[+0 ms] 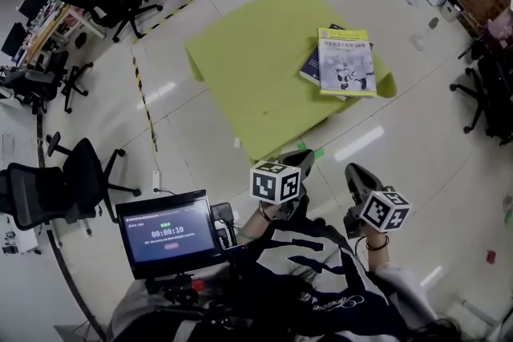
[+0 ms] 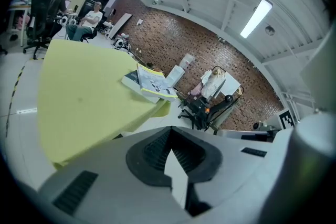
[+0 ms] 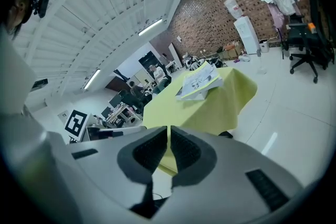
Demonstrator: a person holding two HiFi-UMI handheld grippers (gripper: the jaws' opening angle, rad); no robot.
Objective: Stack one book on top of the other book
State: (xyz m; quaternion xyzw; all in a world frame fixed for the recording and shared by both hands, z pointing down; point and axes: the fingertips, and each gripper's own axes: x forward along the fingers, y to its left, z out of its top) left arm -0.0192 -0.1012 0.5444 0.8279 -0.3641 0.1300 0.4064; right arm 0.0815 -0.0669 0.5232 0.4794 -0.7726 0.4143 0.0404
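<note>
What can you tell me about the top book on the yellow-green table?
The top book is a thin softcover with a pale cover, yellow-green bands at its top and bottom, and a greyish picture in the middle. It lies flat and closed on a darker blue book that juts out at its left, near the table's far right corner. Nothing else touches it.

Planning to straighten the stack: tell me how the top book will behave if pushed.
The top book looks thin and soft-covered, so probably light and bendy if lifted by one edge. It lies flat, skewed on the lower book, so a push would likely slide it rather than tip it.
</note>
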